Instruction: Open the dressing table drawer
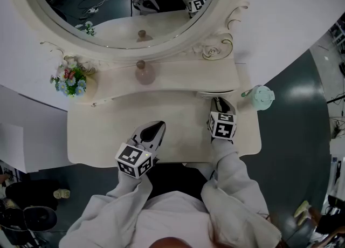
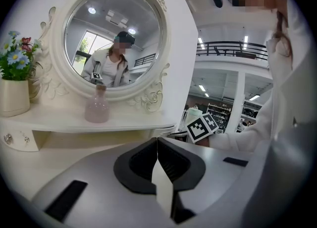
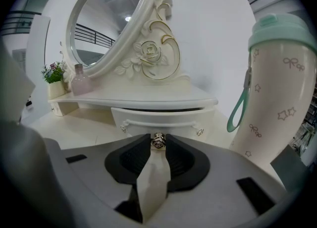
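The small right drawer [image 3: 158, 118] of the cream dressing table [image 1: 97, 139] sits under the raised shelf, its front standing a little out from the shelf edge. My right gripper [image 3: 158, 145] is shut on the drawer's small metal knob [image 3: 158, 141], which is pinched between the fingertips. In the head view the right gripper [image 1: 218, 102] reaches to the drawer front [image 1: 215, 94]. My left gripper [image 1: 158, 127] hovers over the tabletop left of it, jaws shut with nothing between them, and points toward the mirror in the left gripper view [image 2: 157, 143].
A mint-lidded tumbler [image 1: 262, 97] stands right beside the drawer. A pink bottle [image 1: 144, 73] and a flower pot [image 1: 70, 80] stand on the shelf under the oval mirror [image 1: 124, 4]. A second small drawer [image 2: 20, 140] is at the shelf's left end.
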`<state>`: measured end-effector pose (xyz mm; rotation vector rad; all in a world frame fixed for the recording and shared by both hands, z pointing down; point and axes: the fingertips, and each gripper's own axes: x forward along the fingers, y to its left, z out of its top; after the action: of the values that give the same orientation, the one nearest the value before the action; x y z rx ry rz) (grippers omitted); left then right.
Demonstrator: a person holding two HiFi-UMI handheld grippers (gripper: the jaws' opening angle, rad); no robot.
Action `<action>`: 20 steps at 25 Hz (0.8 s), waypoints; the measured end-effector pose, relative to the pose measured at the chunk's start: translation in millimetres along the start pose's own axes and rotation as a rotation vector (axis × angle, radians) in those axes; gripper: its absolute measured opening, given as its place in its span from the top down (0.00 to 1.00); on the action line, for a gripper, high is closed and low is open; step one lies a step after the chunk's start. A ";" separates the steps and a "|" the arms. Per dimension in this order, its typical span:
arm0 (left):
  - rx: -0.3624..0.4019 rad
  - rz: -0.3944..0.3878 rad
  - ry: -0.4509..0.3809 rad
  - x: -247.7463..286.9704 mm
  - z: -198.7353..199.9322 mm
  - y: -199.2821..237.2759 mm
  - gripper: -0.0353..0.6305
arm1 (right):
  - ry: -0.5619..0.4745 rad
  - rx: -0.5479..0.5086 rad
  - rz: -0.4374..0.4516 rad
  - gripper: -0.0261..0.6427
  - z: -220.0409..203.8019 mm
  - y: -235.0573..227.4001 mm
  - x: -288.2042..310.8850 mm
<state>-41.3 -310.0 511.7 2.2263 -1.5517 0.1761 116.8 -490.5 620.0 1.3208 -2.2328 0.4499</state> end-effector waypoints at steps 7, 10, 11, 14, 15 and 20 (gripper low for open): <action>0.000 0.000 -0.003 -4.2 -1.5 -1.7 0.92 | 0.003 0.011 0.001 0.80 -1.6 -1.5 -1.8; 0.000 0.002 -0.004 -4.9 -1.7 -2.8 0.92 | 0.003 0.010 0.003 0.80 -2.9 -1.7 -4.5; -0.001 0.002 -0.004 -4.7 -2.4 -3.9 0.92 | 0.002 0.008 0.004 0.80 -3.2 -1.4 -5.2; -0.001 -0.004 -0.004 -3.8 -4.8 -7.9 0.92 | -0.004 0.006 0.005 0.80 -4.2 -1.2 -7.4; 0.000 -0.005 -0.004 -3.7 -5.2 -8.7 0.92 | -0.006 0.005 0.006 0.80 -4.7 -1.0 -8.2; 0.001 -0.005 -0.007 -3.2 -5.7 -11.0 0.92 | -0.007 0.001 0.013 0.80 -8.1 -2.1 -11.8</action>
<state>-31.6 -301.8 512.8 2.2340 -1.5495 0.1685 125.4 -478.8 619.9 1.3111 -2.2487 0.4512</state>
